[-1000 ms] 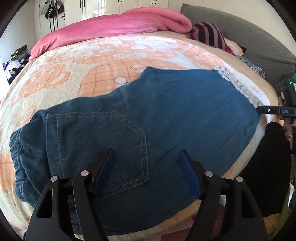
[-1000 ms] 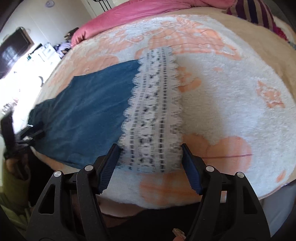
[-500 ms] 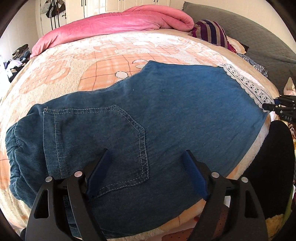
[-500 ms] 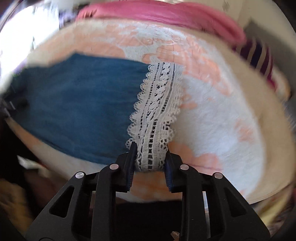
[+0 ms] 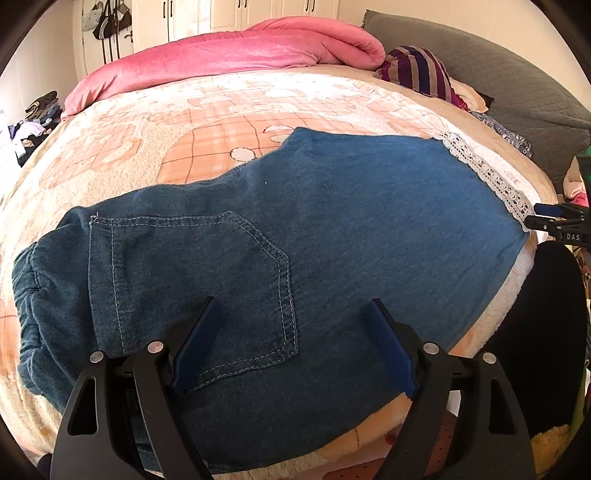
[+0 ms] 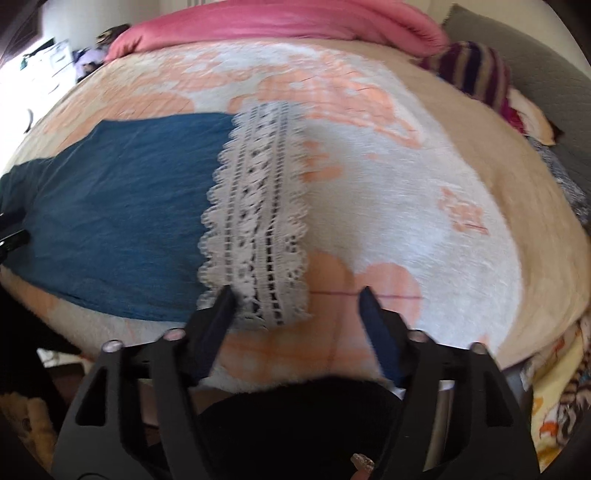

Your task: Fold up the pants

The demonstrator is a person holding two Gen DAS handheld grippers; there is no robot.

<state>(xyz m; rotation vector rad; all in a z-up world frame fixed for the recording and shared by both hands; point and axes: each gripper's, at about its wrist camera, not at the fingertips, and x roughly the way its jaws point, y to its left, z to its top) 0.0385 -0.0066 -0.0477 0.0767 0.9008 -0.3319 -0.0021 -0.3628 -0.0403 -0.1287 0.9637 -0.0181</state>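
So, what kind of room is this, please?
Most likely a bedroom in a home. The jeans lie on a bed blanket, with a pink duvet rolled at the far side and white wardrobe doors behind it.

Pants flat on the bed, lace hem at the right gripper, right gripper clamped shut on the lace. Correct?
Not quite. The right gripper is open: the right wrist view shows its jaws spread, having just opened, with the lace hem lying loose between them. The rest holds: pants flat on the bed, lace at that gripper.
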